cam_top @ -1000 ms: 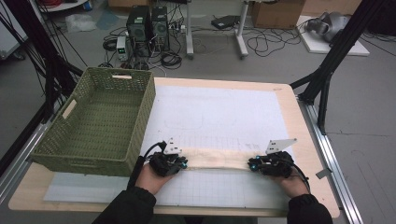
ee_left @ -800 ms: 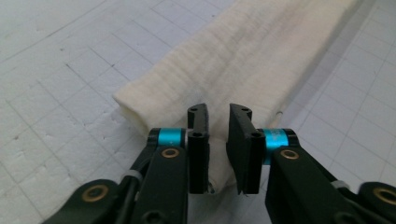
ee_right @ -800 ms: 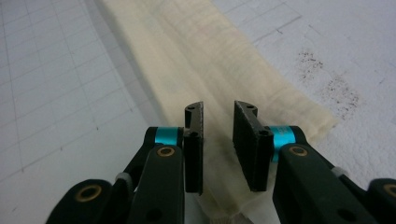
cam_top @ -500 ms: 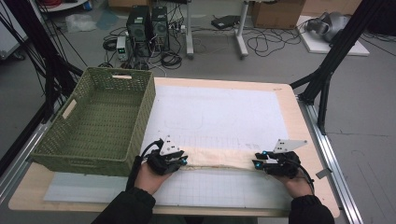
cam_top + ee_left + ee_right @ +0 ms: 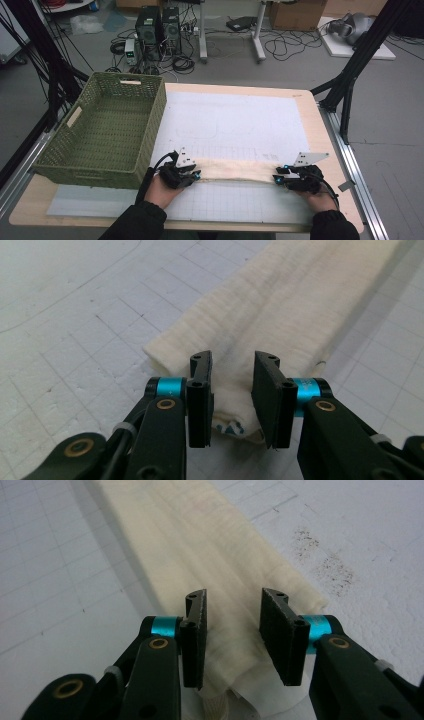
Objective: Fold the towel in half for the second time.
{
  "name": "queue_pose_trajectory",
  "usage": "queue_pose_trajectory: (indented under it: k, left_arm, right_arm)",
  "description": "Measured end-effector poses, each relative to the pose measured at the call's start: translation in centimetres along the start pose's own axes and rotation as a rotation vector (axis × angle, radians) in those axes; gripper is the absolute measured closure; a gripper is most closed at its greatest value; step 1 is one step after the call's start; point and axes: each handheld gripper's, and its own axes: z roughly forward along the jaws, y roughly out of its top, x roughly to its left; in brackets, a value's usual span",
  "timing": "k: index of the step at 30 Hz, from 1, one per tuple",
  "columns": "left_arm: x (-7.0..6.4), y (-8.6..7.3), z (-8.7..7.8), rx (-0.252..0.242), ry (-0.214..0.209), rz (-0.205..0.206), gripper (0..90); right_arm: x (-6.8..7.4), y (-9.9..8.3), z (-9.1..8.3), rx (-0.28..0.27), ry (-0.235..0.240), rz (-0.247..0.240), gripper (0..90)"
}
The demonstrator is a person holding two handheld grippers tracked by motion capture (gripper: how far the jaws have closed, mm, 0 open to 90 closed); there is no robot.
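Observation:
A long, folded cream cloth lies flat across the white gridded mat, near the table's front. My left gripper is at its left end and my right gripper at its right end. In the left gripper view the cloth runs away from me, and my left gripper stands open with the cloth's end in the gap between its jaws. In the right gripper view my right gripper is likewise open, straddling the other end of the cloth.
A green woven basket, empty, stands on the left part of the table, close to my left hand. The wooden table edge runs just right of my right hand. Bare mat stretches behind the cloth.
My right gripper has shifted slightly to the right and its grey plate has tilted. The left gripper and the cloth have barely moved.

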Motion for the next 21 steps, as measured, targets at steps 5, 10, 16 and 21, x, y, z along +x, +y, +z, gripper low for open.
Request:
queue_pose_trajectory:
  k: [5, 10, 16, 21]
  left_arm:
    - [0.4, 0.3, -1.1, -0.074, 0.008, -0.021, 62.4]
    - [0.9, 0.3, -1.4, -0.087, 0.040, -0.030, 62.3]
    - [0.9, -0.2, -0.2, 0.012, 0.025, -0.038, 62.9]
    - [1.2, -0.4, -0.1, 0.004, 0.012, -0.060, 60.7]
  right_arm:
    - [0.2, 0.4, -0.3, -0.019, -0.016, -0.011, 61.7]
    - [0.1, 0.6, -0.9, -0.069, -0.024, 0.012, 60.4]
    - [0.0, 0.2, -0.5, -0.008, -0.027, 0.005, 60.4]
    - [0.0, 0.0, -0.3, 0.006, -0.035, 0.008, 59.9]
